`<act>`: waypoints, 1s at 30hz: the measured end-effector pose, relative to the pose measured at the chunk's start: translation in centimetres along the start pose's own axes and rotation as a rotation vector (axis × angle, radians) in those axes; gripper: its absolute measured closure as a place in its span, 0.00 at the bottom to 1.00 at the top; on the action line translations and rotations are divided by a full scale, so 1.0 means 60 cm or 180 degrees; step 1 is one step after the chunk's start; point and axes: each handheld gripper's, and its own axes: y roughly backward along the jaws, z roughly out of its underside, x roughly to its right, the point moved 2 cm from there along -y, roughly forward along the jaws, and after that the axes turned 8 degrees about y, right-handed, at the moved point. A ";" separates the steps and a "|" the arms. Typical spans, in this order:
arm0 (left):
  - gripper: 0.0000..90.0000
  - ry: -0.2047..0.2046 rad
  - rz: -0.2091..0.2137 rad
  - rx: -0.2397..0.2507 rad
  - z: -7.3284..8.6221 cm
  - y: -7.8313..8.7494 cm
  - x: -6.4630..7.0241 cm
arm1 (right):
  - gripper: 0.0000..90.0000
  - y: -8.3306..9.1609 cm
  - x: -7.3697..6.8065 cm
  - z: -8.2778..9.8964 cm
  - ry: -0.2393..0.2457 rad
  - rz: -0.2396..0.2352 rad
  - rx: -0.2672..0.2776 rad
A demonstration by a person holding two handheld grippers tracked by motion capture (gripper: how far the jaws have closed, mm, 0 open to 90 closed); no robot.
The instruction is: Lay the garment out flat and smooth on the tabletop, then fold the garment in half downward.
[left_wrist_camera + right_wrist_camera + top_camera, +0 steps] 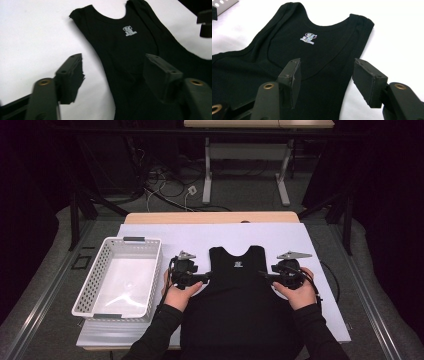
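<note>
Spread flat on the counter for easy folding, black tank top between left gripper and right gripper, jaws released, gripping nothing.

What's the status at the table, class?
Left gripper and right gripper open at the armholes. Black tank top flat, unheld. White basket alongside, nothing blocking.

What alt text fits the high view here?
A black tank top lies flat on a white table, with the left gripper and right gripper at its armholes, jaws open. A white perforated basket sits at the left.
</note>
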 end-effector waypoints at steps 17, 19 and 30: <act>0.37 0.0161 0.0109 -0.0092 -0.006 -0.036 -0.010 | 0.43 -0.034 0.000 0.005 -0.0060 -0.0015 -0.0054; 0.38 0.0174 0.0120 -0.0111 -0.005 -0.040 -0.009 | 0.43 -0.037 -0.001 0.007 -0.0028 -0.0014 -0.0080; 0.40 0.0163 0.0061 -0.0264 0.000 -0.067 -0.012 | 0.43 -0.052 0.014 0.026 -0.0145 -0.0004 -0.0179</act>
